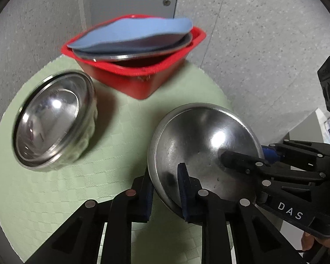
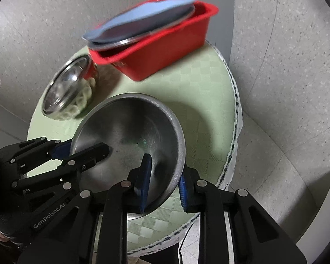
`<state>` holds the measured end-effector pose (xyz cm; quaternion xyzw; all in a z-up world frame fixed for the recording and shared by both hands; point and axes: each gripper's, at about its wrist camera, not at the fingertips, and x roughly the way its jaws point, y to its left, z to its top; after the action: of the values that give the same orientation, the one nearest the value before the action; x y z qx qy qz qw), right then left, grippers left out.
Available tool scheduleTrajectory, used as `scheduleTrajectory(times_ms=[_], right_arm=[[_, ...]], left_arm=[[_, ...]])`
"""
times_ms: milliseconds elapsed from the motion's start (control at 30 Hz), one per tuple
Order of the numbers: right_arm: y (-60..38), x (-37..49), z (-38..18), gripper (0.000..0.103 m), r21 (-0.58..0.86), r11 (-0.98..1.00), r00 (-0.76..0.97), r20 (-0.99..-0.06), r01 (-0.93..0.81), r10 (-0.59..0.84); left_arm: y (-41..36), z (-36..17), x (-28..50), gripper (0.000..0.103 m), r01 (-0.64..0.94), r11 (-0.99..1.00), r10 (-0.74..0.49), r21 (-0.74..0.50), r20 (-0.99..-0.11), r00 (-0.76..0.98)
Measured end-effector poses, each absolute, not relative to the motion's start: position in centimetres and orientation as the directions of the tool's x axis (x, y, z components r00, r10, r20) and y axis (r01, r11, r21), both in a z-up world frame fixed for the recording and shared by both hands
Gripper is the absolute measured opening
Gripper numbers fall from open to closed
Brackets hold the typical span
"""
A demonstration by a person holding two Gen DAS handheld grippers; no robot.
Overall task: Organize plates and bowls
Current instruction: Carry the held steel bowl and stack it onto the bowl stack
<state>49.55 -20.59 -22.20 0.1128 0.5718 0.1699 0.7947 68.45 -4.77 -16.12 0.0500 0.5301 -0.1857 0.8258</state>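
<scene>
Two steel bowls (image 1: 200, 149) (image 1: 55, 121), one red tub (image 1: 143, 74), one blue plate (image 1: 132, 34) on perhaps two steel plates (image 1: 143, 51), two grippers (image 1: 165, 189) (image 2: 162, 180), one table (image 1: 110, 143).

The blue plate (image 1: 134, 34) and the steel plate (image 1: 112, 56) under it are blurred in both views, and they cover most of the inside of the red tub (image 1: 143, 81). The glass bowl (image 1: 55, 118) is also smeared — its pattern cannot be read. The bottom edge cuts off both grippers' bodies. The round table (image 2: 209, 101) is hidden partly behind the steel bowl (image 2: 129, 127).
</scene>
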Motion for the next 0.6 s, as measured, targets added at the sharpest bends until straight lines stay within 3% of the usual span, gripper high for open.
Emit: scheduleTrajectory(times_ms=[600], right_arm=[[-11.8,52.5,-15.5,0.023,0.343,0.907,0.386,-0.823,-0.246,0.416]], left_arm=[[6.5,-9.9,68.3,0.017,0.289,0.947,-0.269,-0.138,-0.834,0.482]])
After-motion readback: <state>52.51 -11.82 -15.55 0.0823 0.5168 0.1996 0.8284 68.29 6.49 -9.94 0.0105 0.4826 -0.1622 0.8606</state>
